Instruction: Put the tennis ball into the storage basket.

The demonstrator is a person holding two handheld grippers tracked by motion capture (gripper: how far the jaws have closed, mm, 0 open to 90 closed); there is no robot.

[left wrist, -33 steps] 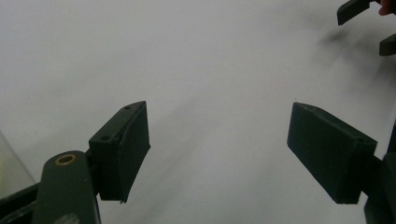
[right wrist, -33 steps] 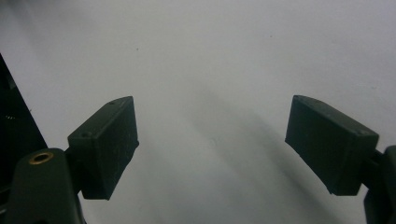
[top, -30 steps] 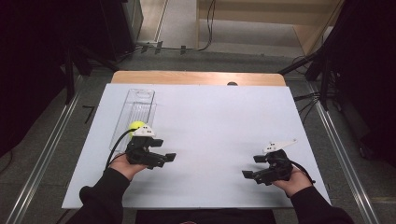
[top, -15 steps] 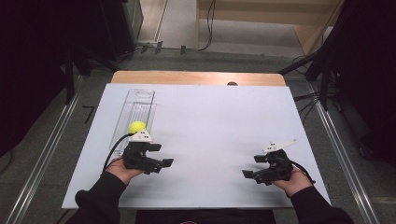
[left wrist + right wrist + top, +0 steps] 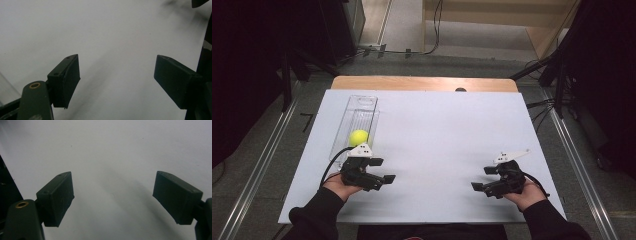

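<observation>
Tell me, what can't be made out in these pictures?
- Near end of the clear tray, high view: covered by the left gripper.
- Small dark thing at the table's far edge, high view: too small to identify.
- Right gripper jaw tips, high view: too small.

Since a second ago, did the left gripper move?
Yes. The left gripper slid back toward the person, away from the yellow ball in the clear tray.

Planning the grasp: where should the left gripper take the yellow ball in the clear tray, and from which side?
Grip the yellow ball across its middle, coming from straight above. It sits inside the clear tray, whose long side walls probably block a level approach. The left gripper has open, empty jaws; set them along the tray's length.
</observation>
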